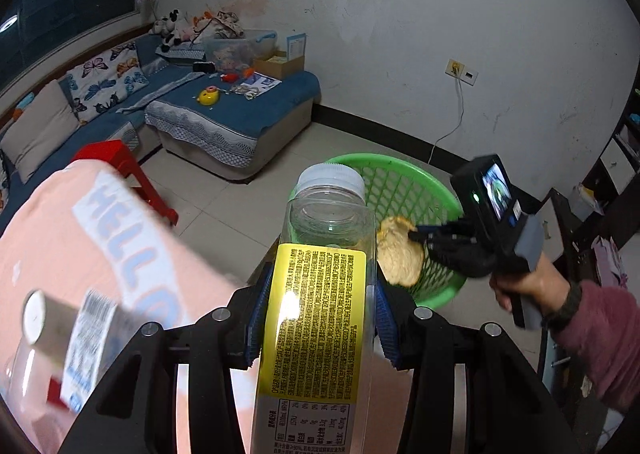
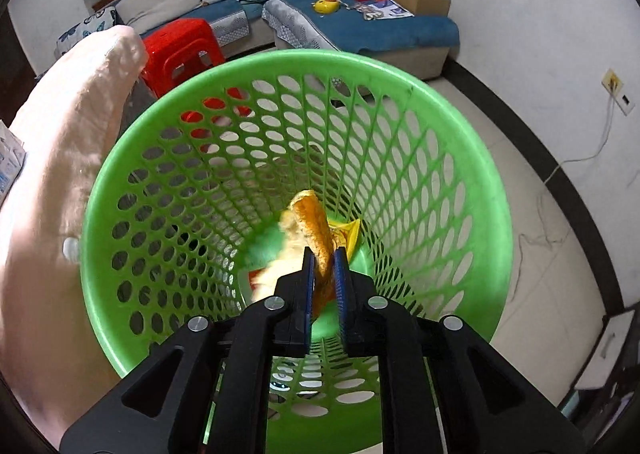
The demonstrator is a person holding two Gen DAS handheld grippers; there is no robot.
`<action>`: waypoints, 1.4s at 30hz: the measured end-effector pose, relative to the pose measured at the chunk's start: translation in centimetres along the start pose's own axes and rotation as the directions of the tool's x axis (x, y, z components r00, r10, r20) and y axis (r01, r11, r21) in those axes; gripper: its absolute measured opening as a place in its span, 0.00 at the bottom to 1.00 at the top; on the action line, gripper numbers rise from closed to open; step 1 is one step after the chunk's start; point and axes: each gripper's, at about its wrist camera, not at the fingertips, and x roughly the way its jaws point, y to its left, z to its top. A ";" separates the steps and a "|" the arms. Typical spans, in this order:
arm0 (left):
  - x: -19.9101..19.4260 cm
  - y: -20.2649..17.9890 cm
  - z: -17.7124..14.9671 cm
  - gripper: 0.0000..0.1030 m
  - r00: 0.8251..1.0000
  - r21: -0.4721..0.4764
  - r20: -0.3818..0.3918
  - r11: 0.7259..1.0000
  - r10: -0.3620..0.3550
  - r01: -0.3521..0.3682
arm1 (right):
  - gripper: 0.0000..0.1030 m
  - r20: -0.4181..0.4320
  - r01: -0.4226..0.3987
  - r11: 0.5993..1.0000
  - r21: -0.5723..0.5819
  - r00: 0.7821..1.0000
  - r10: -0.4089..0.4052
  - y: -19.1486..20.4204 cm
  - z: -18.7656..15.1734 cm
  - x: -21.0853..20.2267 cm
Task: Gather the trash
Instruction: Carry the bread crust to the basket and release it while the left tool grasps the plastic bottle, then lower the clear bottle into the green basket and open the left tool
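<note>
Peel (image 2: 316, 230) pinched in right gripper (image 2: 323, 254) over green basket (image 2: 472, 157), left gripper (image 1: 320, 318) clamping clear bottle (image 1: 320, 294)

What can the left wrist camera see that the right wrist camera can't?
Only the left wrist view shows the clear plastic bottle with a yellow label, clamped in the left gripper, and the person's hand holding the right gripper.

Only the right wrist view looks down inside the basket, where a yellow wrapper lies at the bottom.

Both show the green basket, the orange peel pinched by the right gripper over it, the red stool and the blue sofa.
</note>
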 end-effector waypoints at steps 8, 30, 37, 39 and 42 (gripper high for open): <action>4.6 -1.8 2.6 0.43 0.998 -0.017 -0.037 0.999 -0.042 0.041 | 0.21 0.025 -0.025 0.999 0.028 0.999 0.024 -2.0 -1.2 -1.1; 15.5 -5.3 5.6 0.44 0.983 -0.029 -0.179 0.999 -0.047 0.042 | 0.51 0.218 -0.048 0.993 0.106 0.976 0.024 -4.9 -3.6 -9.9; 17.5 -6.8 5.6 0.45 0.976 -0.089 -0.186 0.991 -0.112 0.097 | 0.52 0.222 -0.032 0.989 0.143 0.975 -0.001 -6.5 -5.0 -10.8; 17.4 -7.4 5.9 0.50 0.977 -0.094 -0.171 0.990 -0.123 0.108 | 0.52 0.222 -0.029 0.988 0.152 0.975 -0.005 -7.0 -5.2 -10.9; 17.1 -8.2 6.2 0.55 0.971 -0.123 -0.155 0.979 -0.183 0.165 | 0.52 0.228 -0.024 0.986 0.167 0.973 -0.015 -7.5 -5.6 -11.2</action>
